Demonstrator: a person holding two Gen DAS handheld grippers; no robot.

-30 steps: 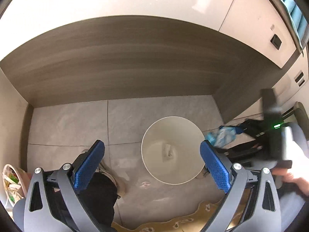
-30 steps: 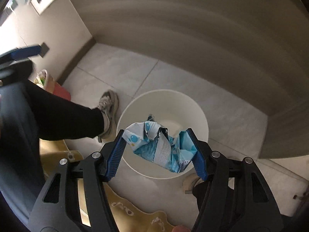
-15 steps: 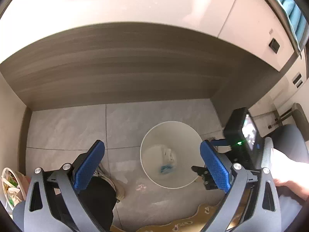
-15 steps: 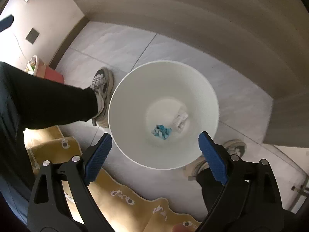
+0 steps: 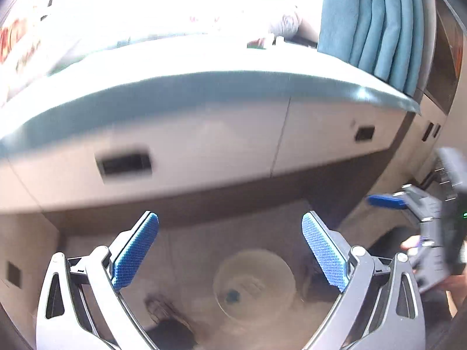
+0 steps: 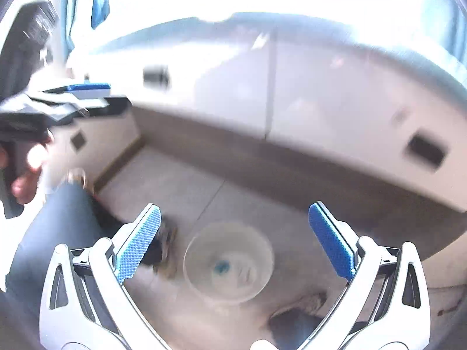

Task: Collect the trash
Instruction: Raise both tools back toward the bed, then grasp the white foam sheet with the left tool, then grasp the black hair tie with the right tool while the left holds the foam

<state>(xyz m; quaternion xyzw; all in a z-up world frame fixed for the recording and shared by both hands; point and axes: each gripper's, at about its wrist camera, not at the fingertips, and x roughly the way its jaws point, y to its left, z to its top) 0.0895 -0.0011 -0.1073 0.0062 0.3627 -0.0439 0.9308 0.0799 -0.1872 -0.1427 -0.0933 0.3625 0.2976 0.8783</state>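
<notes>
We counted two grippers, one bin and one scrap of blue trash that we could make out. The left gripper had its jaws released wide with nothing between them; the right gripper had its jaws opening, also with nothing between them. Both hung well above the round pale bin, which stood on the grey tiled floor. The blue trash lay at the bottom of the bin, apart from both grippers; a paler bit beside it was too blurred to name. Behind the bin ran a pale cabinet front with two dark recessed handles under a bench. One teal curtain hung at the upper right. Both views were blurred.
</notes>
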